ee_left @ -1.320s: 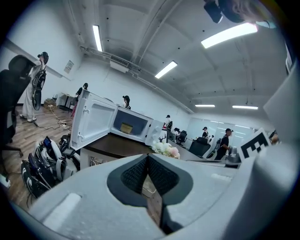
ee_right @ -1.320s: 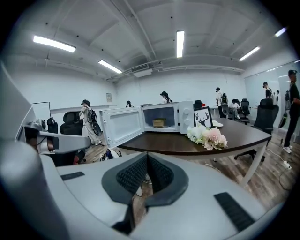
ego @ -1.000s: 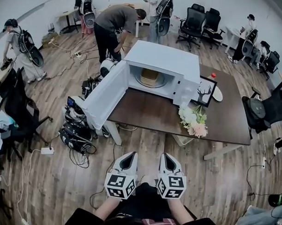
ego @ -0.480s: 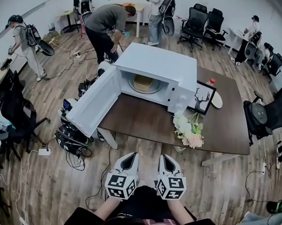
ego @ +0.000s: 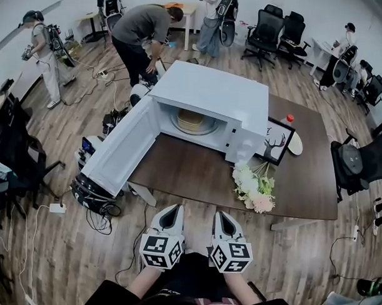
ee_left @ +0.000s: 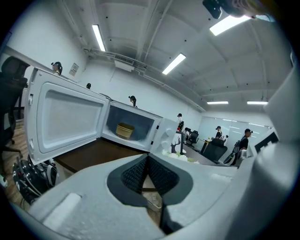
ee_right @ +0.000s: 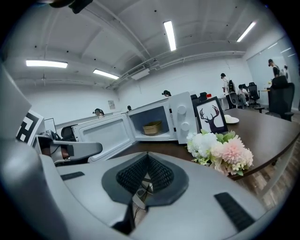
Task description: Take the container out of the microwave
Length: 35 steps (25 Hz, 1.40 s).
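Well, the container [ego: 191, 119] sits inside the open microwave [ego: 239, 94], upper centre. Low in frame, the left gripper [ego: 175, 209] and right gripper [ego: 219, 213] have jaws pressed together, empty. Reaching in without opening them would likely shove the container back, and a wide approach could clip the door [ego: 119, 151] or flowers [ego: 253, 185].

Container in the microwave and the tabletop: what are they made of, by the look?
Container: round, tan-gold, faint horizontal banding. It could be bamboo, wood or tinted plastic, but it is too small to tell. Tabletop: dark brown with a soft sheen and a flat, even tone, so likely wood veneer or laminate.
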### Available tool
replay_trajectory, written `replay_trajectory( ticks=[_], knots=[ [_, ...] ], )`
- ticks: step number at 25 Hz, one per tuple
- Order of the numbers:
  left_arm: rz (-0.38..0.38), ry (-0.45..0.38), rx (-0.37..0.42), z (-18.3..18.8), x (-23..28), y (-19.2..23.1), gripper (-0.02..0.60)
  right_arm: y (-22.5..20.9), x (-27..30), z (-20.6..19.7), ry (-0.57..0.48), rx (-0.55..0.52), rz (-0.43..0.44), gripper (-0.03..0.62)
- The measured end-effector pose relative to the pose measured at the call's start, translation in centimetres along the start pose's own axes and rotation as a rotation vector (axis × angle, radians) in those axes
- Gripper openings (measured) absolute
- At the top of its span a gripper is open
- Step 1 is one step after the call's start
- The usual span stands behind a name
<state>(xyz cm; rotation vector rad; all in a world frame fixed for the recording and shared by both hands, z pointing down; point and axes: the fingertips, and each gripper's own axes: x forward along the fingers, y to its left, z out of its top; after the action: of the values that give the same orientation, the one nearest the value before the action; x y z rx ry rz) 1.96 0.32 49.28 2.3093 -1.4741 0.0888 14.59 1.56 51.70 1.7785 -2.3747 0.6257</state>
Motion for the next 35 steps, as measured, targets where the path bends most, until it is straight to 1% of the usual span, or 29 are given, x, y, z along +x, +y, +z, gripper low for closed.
replay_trajectory(
  ticks=[3,9,15,20,22,24,26,29,31,33,35],
  knots=[
    [-0.002,-0.003,-0.006,0.7,2.0,1.1,0.009,-0.8,1.9,0.5,0.01,-0.001,-0.009,0.023],
    [-0.03,-0.002,0.006,3.0,6.3,3.4,0.009,-0.9,6.7,2.5,0.027,0.004,-0.014,0.012],
    [-0.051,0.032,0.029,4.7,10.8,6.5,0.009,-0.9,12.1,3.6,0.067,0.0,-0.075,0.009],
    [-0.089,0.051,0.051,6.3,14.0,9.0,0.009,-0.6,16.0,5.2,0.05,0.015,-0.141,0.009],
    [-0.099,0.038,0.057,7.0,15.2,10.0,0.009,-0.6,17.6,5.7,0.05,0.027,-0.167,0.009],
    [-0.119,0.019,0.061,7.7,16.1,10.6,0.009,-0.6,19.1,6.3,0.045,0.041,-0.186,0.009],
    [-0.134,0.023,0.064,8.0,16.8,11.0,0.009,-0.6,20.5,7.0,0.028,0.054,-0.208,0.009],
    [-0.131,0.04,0.064,8.1,17.8,11.9,0.009,-0.8,22.4,8.1,0.016,0.078,-0.254,0.009],
    [-0.134,0.024,0.059,8.6,18.1,12.4,0.009,-0.7,23.5,8.6,0.026,0.101,-0.277,0.009],
    [-0.144,-0.001,0.066,9.0,18.1,12.6,0.009,-0.5,24.5,9.1,0.025,0.11,-0.287,0.009],
    [-0.132,0.008,0.072,9.0,18.3,13.0,0.009,-0.3,25.5,9.7,0.018,0.109,-0.287,0.018]
  ],
)
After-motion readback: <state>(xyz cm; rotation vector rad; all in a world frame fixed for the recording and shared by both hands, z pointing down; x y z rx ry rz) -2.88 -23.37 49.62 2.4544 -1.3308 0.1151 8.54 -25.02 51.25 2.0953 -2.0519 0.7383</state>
